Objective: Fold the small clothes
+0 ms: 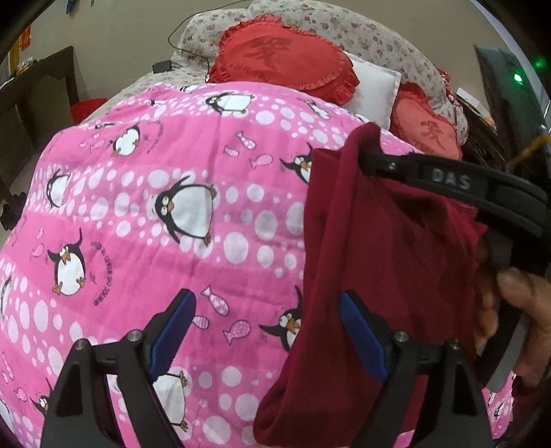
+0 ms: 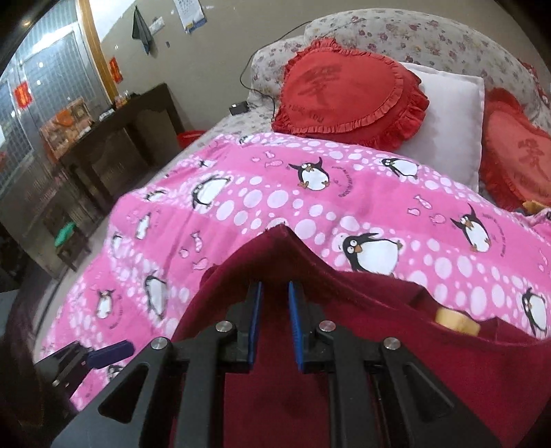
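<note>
Step in hand, carrying: right hand-held gripper clamped on dark red garment above pink penguin bedspread; left hand-held gripper wide, empty; next, likely grasping free edge.

Garment hangs over the quilt — pillows behind.

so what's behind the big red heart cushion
A white pillow leans behind the heart cushion, with a flowered pillow further back. The cushion covers the white pillow's left part.
</note>
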### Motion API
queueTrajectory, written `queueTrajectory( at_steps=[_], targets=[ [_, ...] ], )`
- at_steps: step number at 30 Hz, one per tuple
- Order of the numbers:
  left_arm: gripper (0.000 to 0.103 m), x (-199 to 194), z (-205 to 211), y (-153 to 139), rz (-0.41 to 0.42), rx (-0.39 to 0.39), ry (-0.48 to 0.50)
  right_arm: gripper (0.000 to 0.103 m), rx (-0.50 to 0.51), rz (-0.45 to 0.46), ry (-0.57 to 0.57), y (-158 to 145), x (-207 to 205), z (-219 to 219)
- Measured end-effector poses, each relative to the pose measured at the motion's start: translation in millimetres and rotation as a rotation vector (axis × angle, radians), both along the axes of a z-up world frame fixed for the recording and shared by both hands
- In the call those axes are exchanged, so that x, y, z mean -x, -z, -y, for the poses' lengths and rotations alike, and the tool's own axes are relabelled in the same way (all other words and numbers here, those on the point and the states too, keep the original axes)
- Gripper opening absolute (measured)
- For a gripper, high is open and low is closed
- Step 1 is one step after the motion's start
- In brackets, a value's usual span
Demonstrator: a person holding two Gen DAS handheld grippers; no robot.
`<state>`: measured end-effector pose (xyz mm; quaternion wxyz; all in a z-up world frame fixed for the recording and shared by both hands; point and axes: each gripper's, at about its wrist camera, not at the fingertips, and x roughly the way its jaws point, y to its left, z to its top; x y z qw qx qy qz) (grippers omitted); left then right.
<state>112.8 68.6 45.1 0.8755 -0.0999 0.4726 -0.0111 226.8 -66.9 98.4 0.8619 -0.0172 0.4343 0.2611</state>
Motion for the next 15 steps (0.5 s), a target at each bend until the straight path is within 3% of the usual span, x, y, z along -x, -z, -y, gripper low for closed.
queueTrajectory(
  at_steps=[5,15],
  targets=[
    [0.090,0,-5,6,0.000,0.020,-0.008,0.000,0.065,0.013,-0.004,9,-4,-14],
    [0.090,4,-7,7,-0.005,0.034,-0.013,0.000,0.080,-0.002,0.006,15,-9,-15]
  ],
)
